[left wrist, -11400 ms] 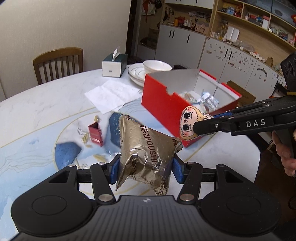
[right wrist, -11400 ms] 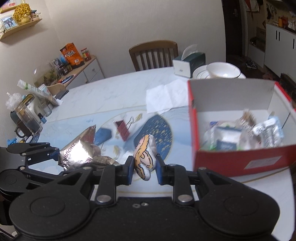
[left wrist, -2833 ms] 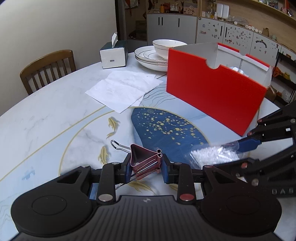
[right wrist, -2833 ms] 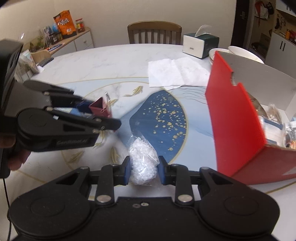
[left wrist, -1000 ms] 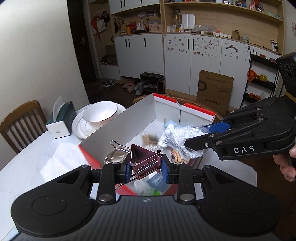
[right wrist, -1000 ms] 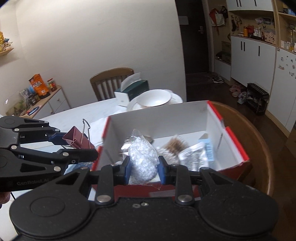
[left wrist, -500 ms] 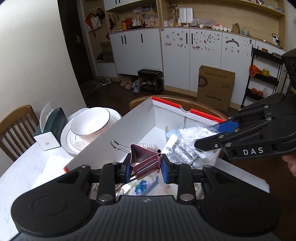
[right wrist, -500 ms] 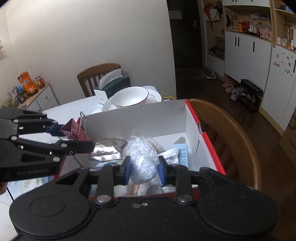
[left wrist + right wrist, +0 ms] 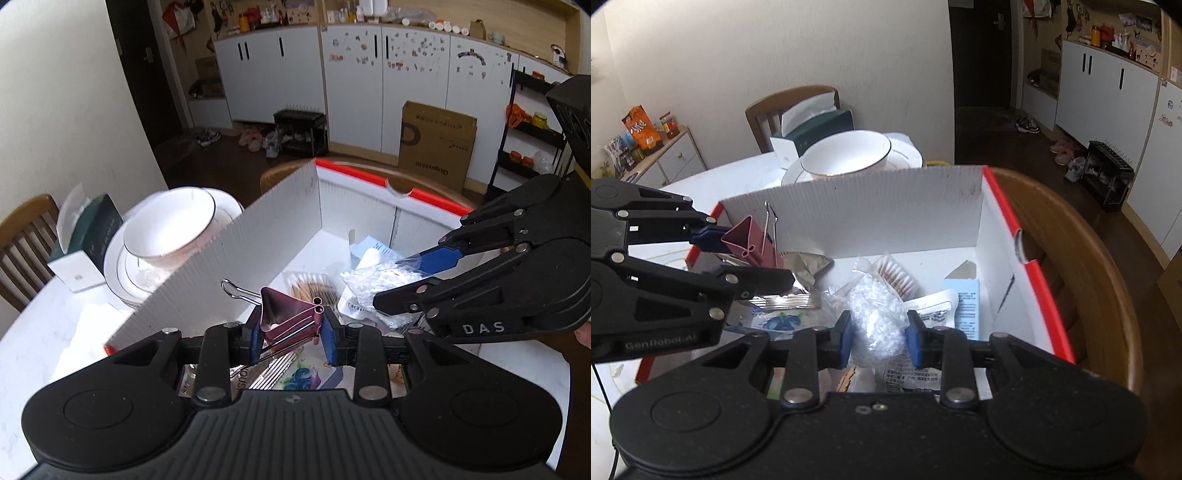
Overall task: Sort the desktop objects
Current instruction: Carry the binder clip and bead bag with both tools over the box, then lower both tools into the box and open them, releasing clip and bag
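**Both loads hung over the box**

The left gripper had its jaws clamped on a clip, the wire handles pointing away from the holder and toward the far wall of the box. The right gripper had its jaws closed on a bag of white pellets, the bag's long axis running up out of the jaws and leaning forward.

What mattered was the drop line. Both things hung above the open box, inside its walls, with the heap of packets directly beneath. The clip sat over the left end of the box, near the foil wrapper; the bag sat nearer the middle, over the swabs. Neither seemed to touch the heap, though the fisheye made the gap hard to judge.

I'd say each gripper was already over its target, so the next move needed only the jaws to part. The two grippers were close together, and the clip could bounce off the foil.

The box stood on the bench beside the bowl.
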Demonstrator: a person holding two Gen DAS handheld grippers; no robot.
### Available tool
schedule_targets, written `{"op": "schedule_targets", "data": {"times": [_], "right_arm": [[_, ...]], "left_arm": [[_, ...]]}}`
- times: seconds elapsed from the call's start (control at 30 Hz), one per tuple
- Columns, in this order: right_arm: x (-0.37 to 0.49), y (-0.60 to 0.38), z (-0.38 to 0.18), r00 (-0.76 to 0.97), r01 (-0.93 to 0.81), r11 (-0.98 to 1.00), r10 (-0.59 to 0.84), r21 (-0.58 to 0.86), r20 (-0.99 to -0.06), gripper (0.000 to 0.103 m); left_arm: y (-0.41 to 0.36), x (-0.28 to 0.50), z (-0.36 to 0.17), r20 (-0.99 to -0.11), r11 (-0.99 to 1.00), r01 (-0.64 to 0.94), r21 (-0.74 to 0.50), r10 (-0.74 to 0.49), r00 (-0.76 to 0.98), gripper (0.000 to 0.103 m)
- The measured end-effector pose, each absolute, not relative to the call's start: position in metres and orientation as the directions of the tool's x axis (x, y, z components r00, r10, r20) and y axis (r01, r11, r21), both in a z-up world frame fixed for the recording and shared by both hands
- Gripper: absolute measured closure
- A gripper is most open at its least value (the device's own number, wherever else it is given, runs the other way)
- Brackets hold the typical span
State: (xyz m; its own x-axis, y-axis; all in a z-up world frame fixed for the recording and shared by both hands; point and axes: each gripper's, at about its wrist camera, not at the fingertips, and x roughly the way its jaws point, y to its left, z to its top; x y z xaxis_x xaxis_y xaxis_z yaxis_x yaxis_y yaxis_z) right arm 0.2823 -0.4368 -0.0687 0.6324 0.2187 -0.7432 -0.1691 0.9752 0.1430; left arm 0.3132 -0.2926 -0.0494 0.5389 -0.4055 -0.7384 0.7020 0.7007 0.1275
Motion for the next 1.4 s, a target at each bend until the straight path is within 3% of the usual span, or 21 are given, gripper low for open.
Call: {"op": "schedule_targets", "data": {"times": [0.7, 0.97, 1.37, 1.4], "right_arm": [[0.295, -0.434, -0.093, 0.575, -0.233, 0.967, 0.22, 0.1, -0.788, 0.073], [0.295, -0.434, -0.098, 0.557, -0.239, 0.966, 0.222, 0.101, -0.8, 0.071], [0.281, -0.444, -0.083, 0.565, -0.259, 0.955, 0.27, 0.143, -0.78, 0.061], [0.28, -0.444, -0.081, 0.567, -0.26, 0.954, 0.275, 0.148, -0.777, 0.056]], "left_arm": [[-0.297, 0.331, -0.087, -0.838, 0.723, 0.689, 0.049, -0.346, 0.422, 0.073], [-0.294, 0.33, -0.086, -0.832, 0.738, 0.674, 0.032, -0.354, 0.427, 0.073], [-0.279, 0.316, -0.072, -0.796, 0.754, 0.657, 0.003, -0.396, 0.458, 0.073], [-0.278, 0.314, -0.07, -0.792, 0.757, 0.654, 0.004, -0.396, 0.464, 0.073]]}}
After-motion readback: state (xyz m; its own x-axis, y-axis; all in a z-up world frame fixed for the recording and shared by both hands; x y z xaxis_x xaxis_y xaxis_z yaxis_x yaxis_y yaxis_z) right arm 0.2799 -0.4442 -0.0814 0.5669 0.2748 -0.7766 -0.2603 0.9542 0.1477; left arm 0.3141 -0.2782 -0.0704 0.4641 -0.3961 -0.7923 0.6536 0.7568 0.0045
